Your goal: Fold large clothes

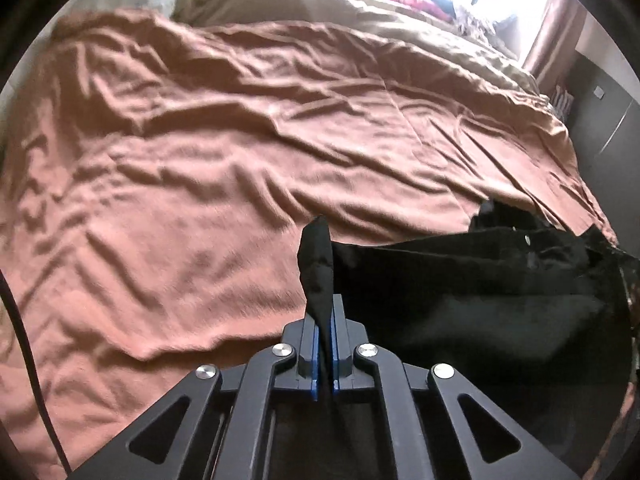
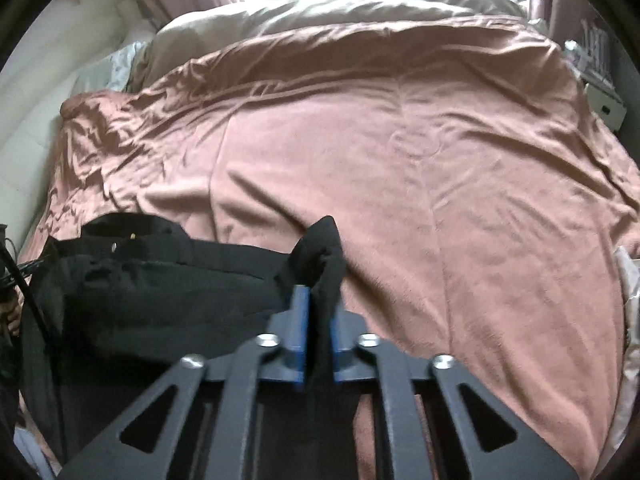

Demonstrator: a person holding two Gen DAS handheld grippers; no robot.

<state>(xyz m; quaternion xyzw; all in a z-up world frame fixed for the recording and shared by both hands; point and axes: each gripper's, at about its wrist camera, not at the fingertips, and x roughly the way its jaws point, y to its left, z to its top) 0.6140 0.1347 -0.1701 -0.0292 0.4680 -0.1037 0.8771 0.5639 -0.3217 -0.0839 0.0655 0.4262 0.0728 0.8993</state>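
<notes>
A black pair of trousers [image 1: 460, 276] hangs stretched between my two grippers above the bed, its waistband with a small metal button showing. My left gripper [image 1: 325, 312] is shut on one corner of the black cloth, which sticks up between the blue pads. The garment spreads to the right of it. In the right wrist view my right gripper [image 2: 320, 312] is shut on another bunched corner of the same trousers [image 2: 160, 280], which spread to the left of it.
A rumpled brown blanket [image 1: 240, 140] covers the bed, also in the right wrist view [image 2: 440, 160]. Beige bedding [image 1: 260, 4] and pillows lie at the far end under a bright window. A dark cabinet [image 1: 608, 120] stands to the right of the bed.
</notes>
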